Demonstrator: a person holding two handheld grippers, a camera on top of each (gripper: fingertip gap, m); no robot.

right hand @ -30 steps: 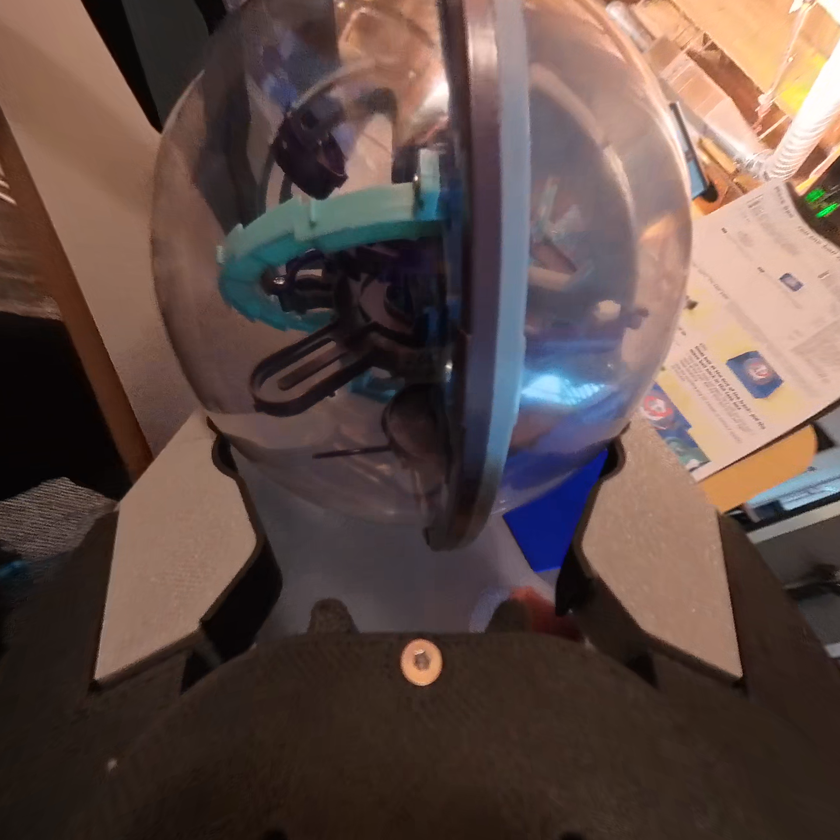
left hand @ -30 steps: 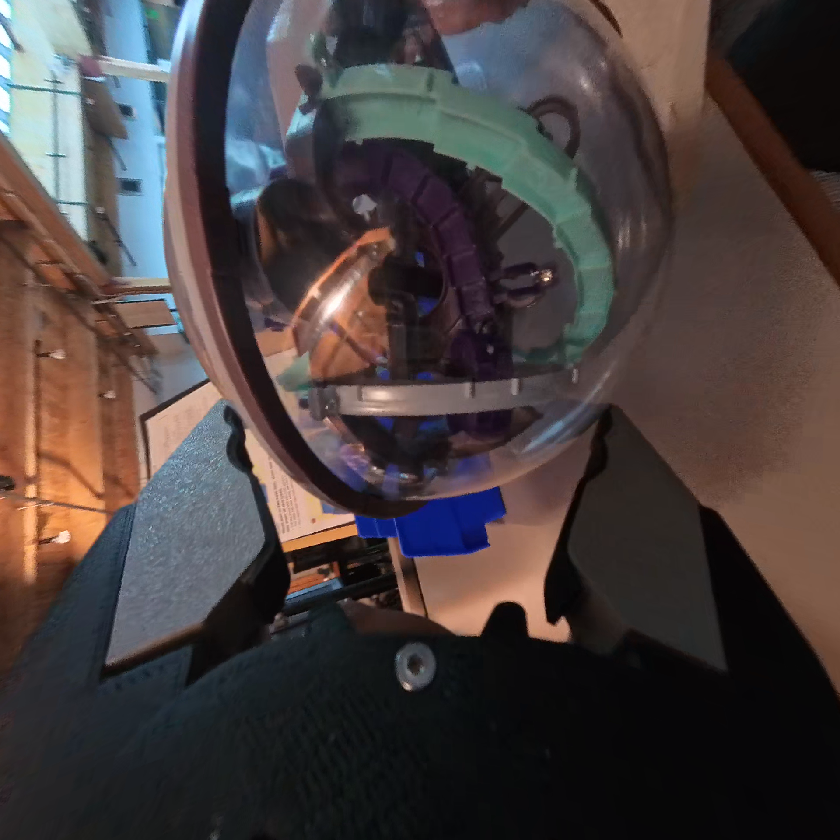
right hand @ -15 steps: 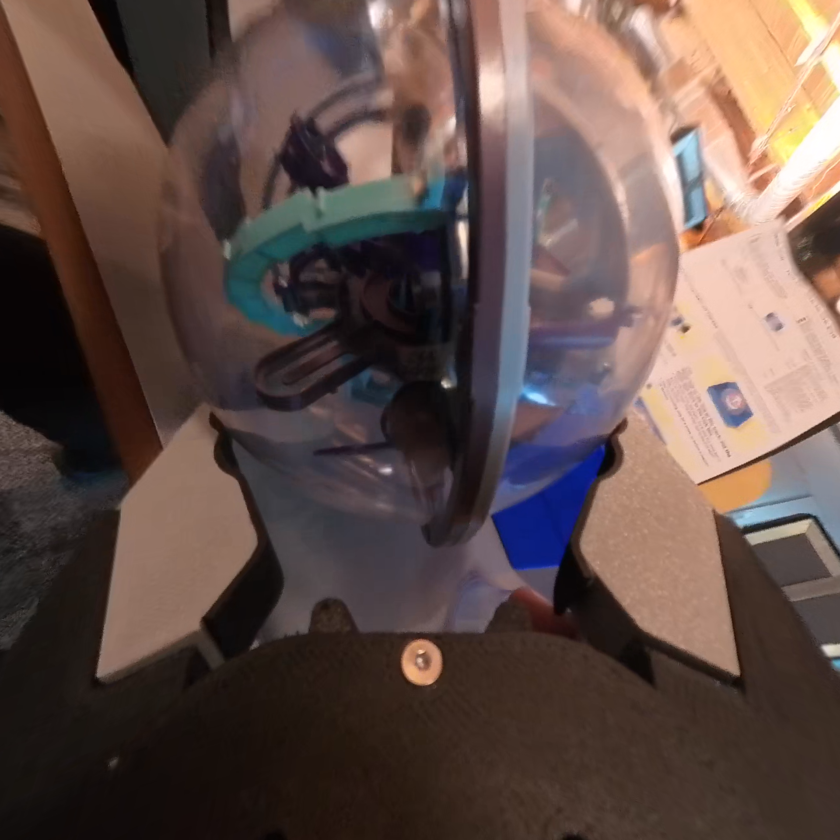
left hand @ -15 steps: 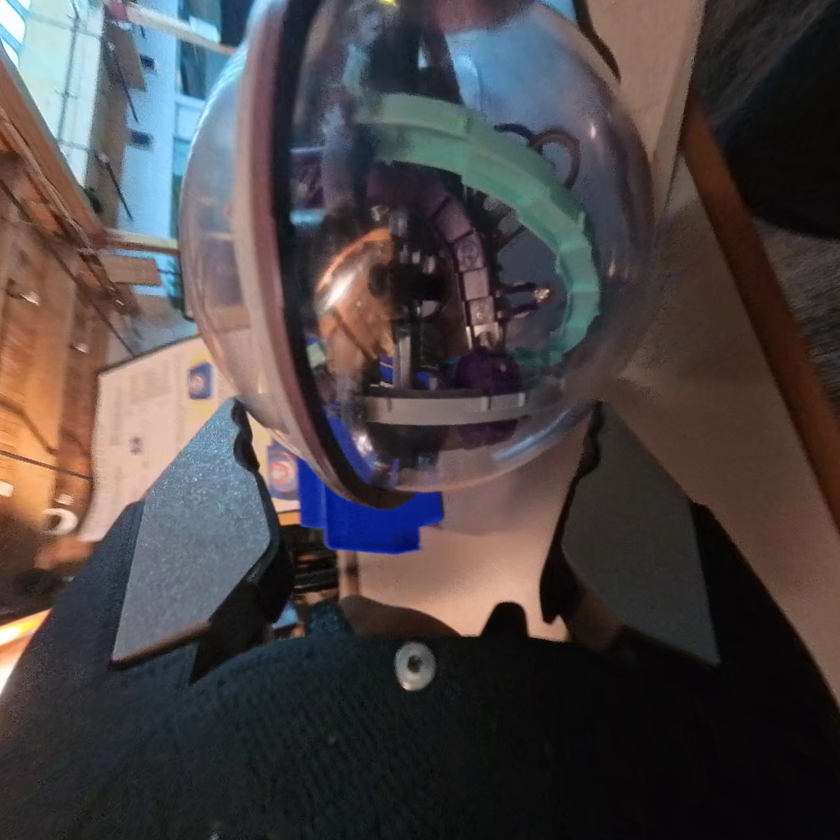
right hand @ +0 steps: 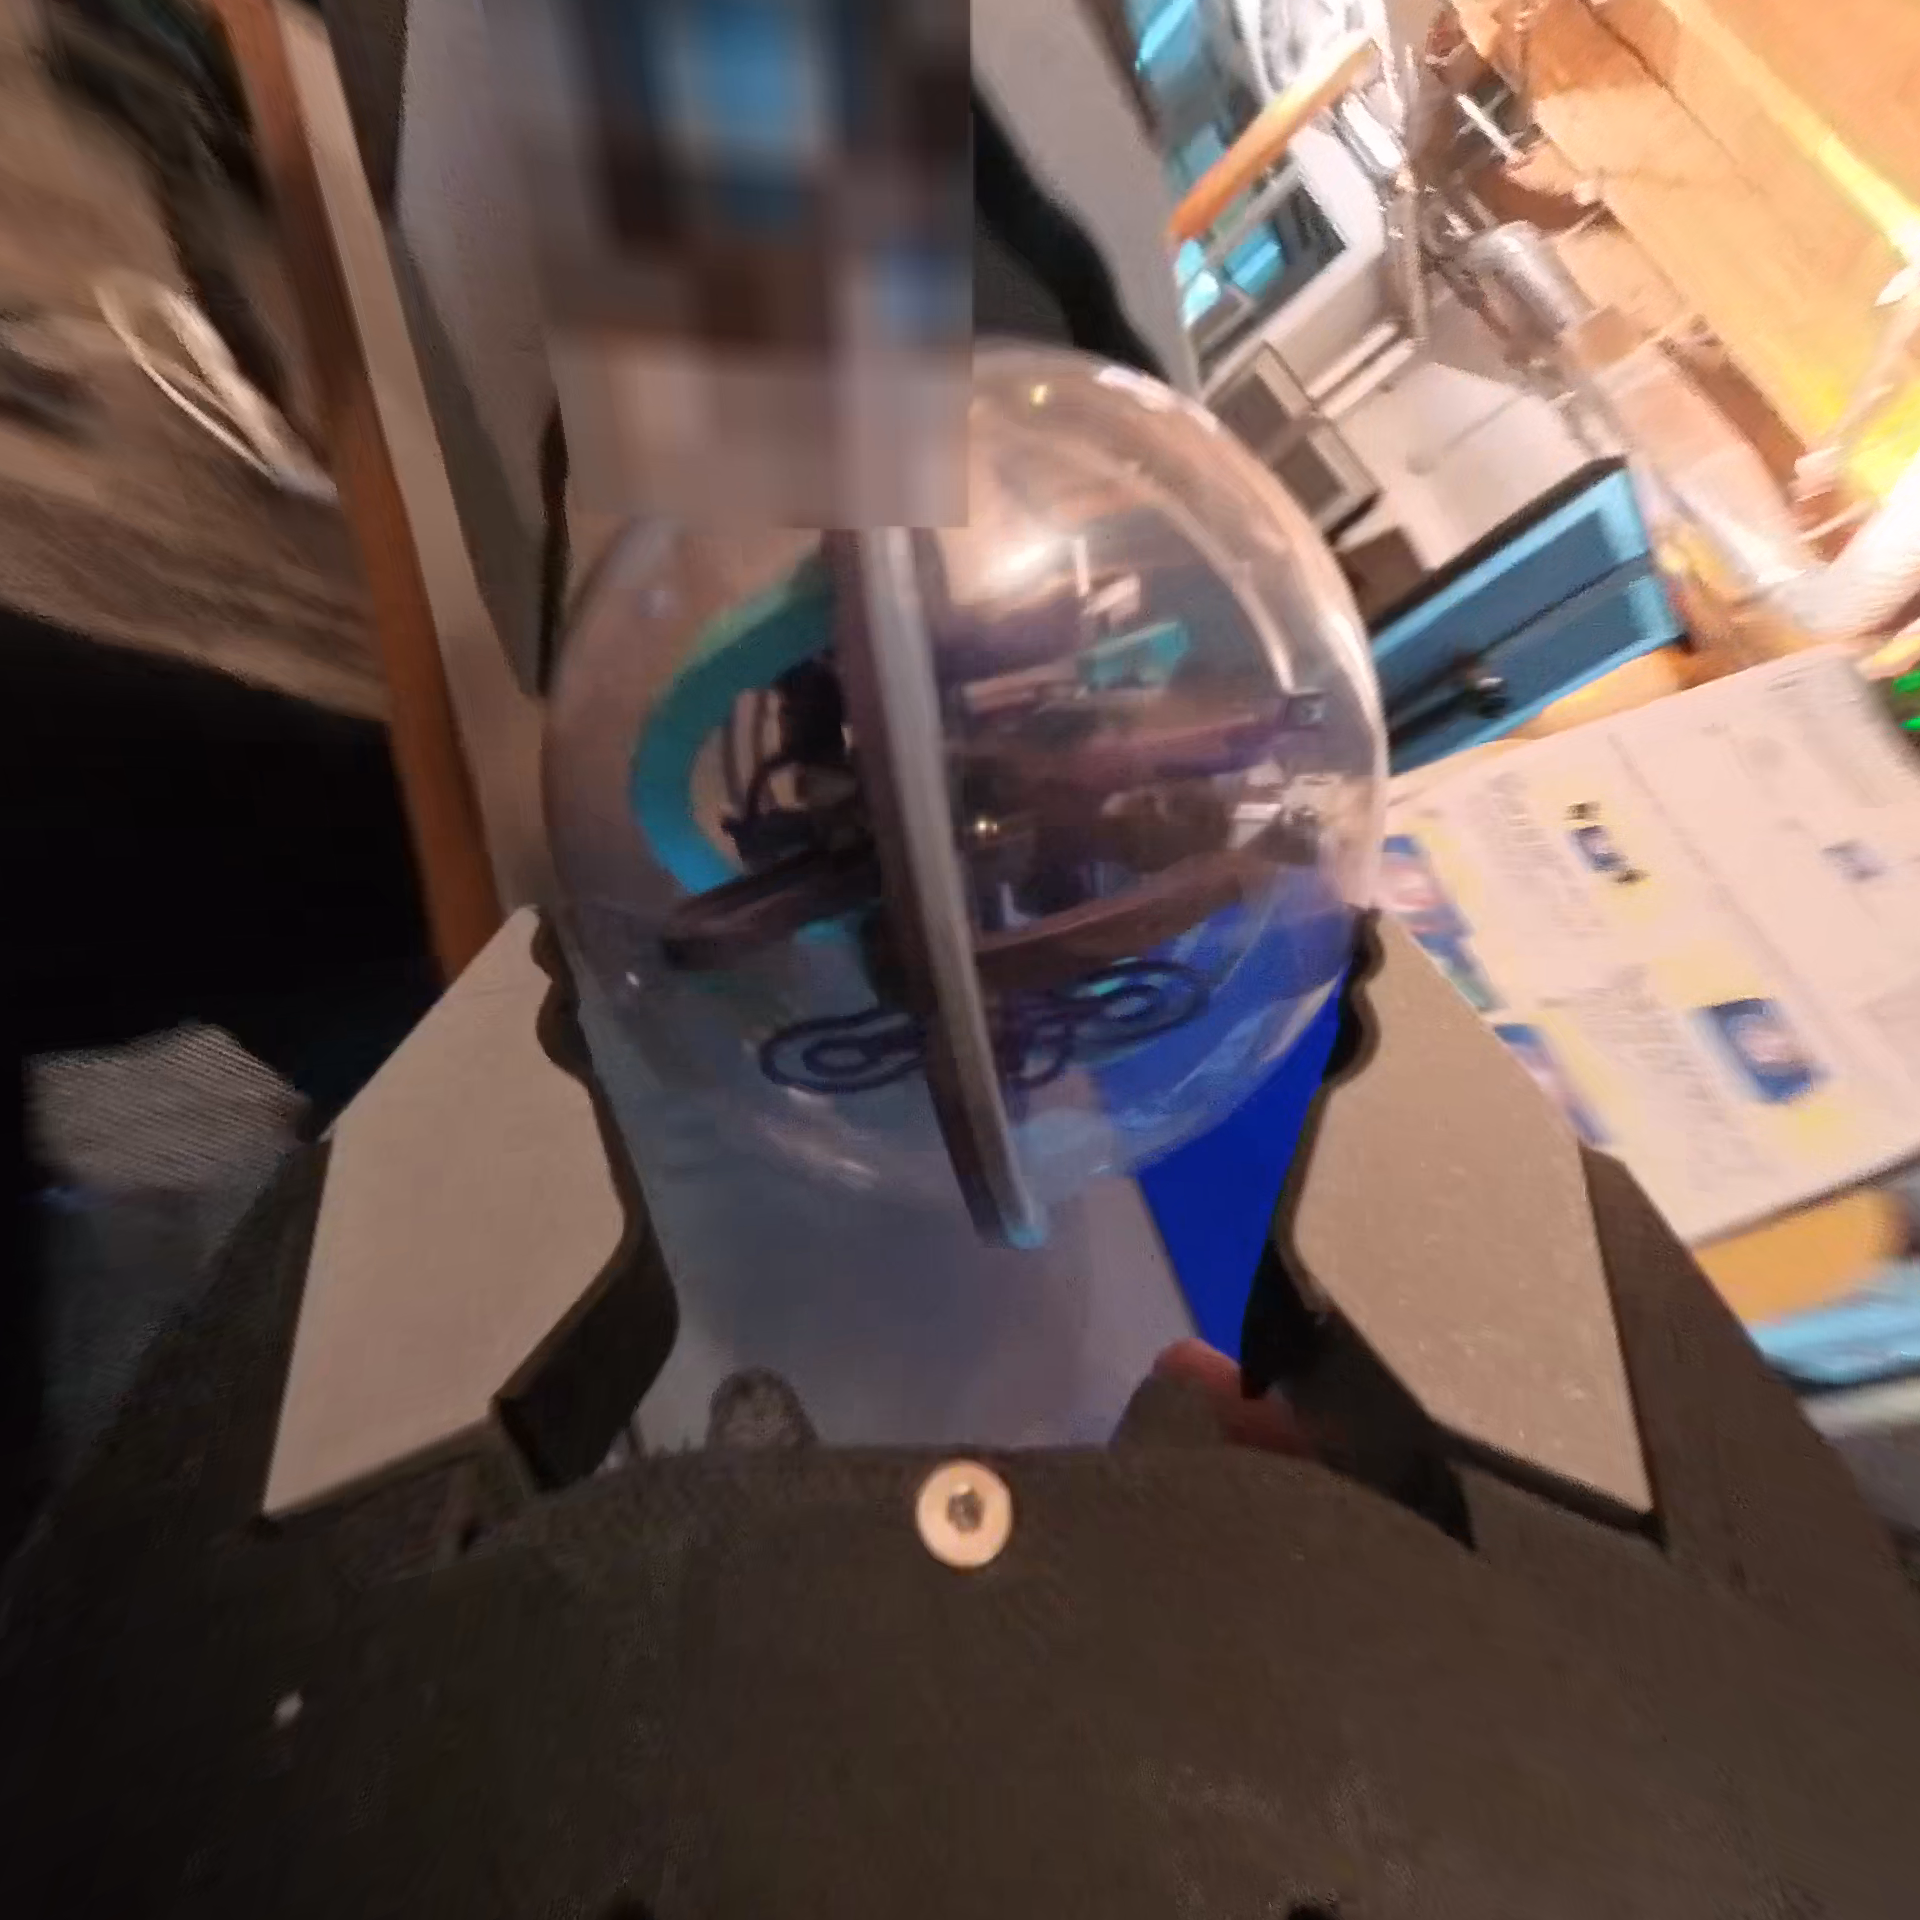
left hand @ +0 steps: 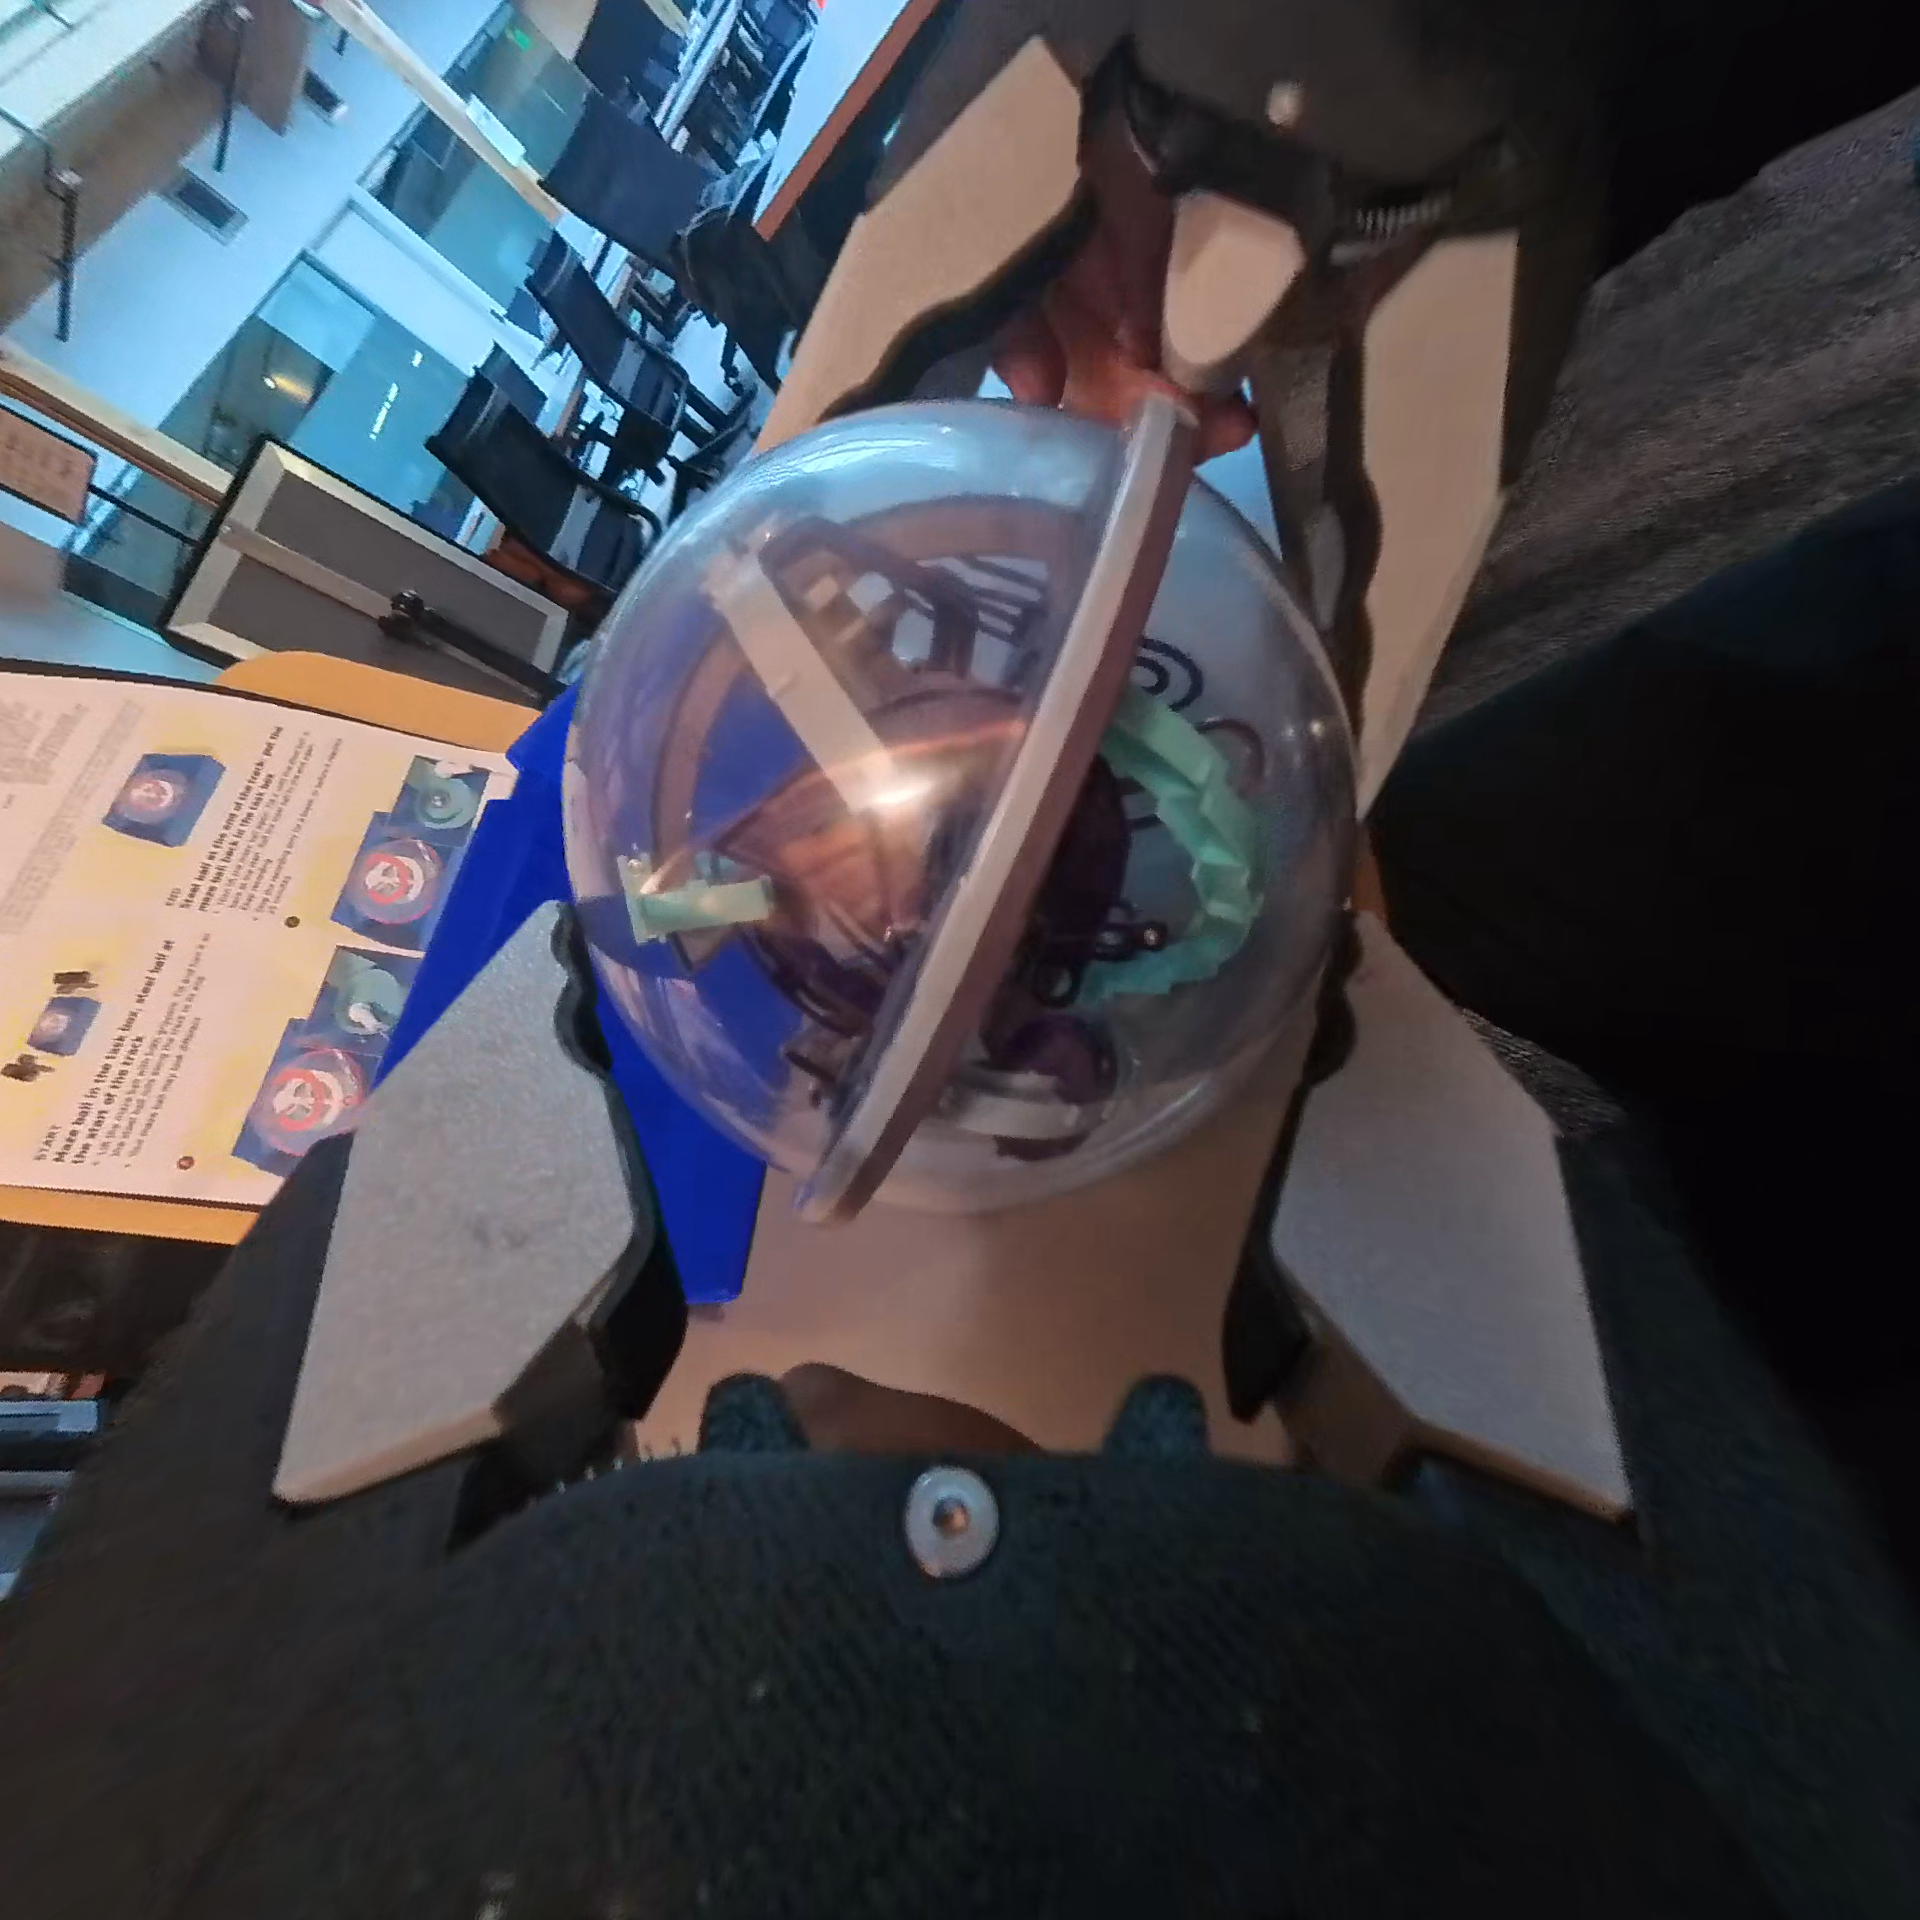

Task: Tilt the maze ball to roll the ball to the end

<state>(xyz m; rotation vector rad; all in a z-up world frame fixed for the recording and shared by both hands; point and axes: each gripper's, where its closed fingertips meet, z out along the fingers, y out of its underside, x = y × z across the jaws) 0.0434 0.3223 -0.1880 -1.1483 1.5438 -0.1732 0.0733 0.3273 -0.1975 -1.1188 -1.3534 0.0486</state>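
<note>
the clear maze ball (left hand: 966, 800), its grey seam ring tilted and teal and purple tracks inside, is pinched off the table between the left gripper (left hand: 956, 997) and right gripper (right hand: 956, 966).

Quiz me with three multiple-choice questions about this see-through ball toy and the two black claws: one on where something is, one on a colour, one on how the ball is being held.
1. Where is the printed instruction sheet in the left wrist view?
A. Left of the maze ball
B. On top of the ball
C. Inside the ball

2. What colour is the stepped curved track inside the maze ball?
A. Red
B. Mint green
C. Yellow

3. How is the maze ball held?
A. Lying loose on the table
B. Gripped by one claw only
C. Clamped by both the left gripper and the right gripper

Answers:
1 A: the sheet lies on the desk at the left edge.
2 B: the arc is pale green.
3 C: each view shows its own fingers pressed against the sphere's sides.
</note>
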